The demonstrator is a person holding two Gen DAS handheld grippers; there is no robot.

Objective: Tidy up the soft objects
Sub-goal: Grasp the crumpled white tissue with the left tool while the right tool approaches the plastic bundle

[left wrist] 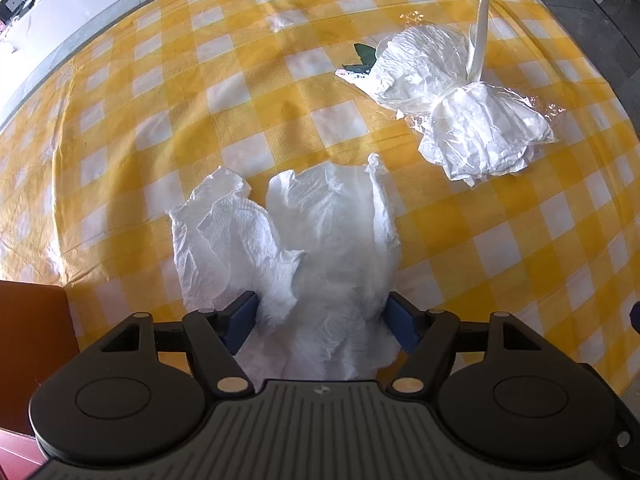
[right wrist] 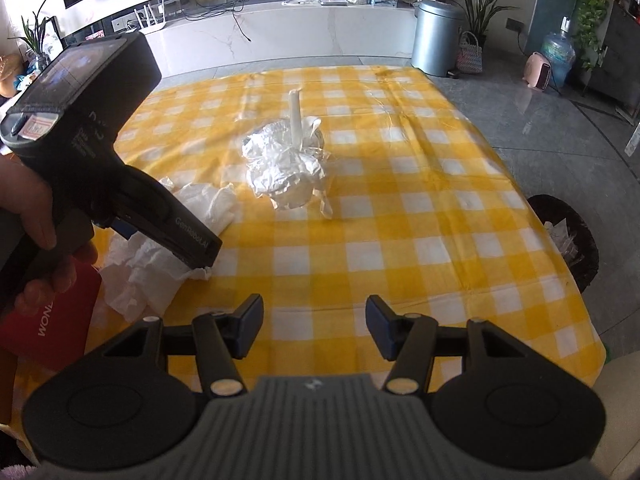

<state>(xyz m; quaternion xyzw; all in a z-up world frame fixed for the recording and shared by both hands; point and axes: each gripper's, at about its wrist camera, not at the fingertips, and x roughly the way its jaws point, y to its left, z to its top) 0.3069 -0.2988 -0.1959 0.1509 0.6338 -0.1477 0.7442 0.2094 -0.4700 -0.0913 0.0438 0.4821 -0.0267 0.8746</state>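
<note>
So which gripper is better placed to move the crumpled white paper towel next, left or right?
Left. The left gripper already has the paper towel between its fingers. The right gripper is open over bare checked tablecloth, apart from the towel.

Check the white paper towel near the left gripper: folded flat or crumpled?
Crumpled. The paper towel sits bunched between the left gripper's fingers, its wrinkled flaps sticking up unevenly off the checkered tablecloth.

Checked tablecloth [right wrist: 400, 216]; grey bin [right wrist: 434, 36]; water jug [right wrist: 558, 56]
</note>
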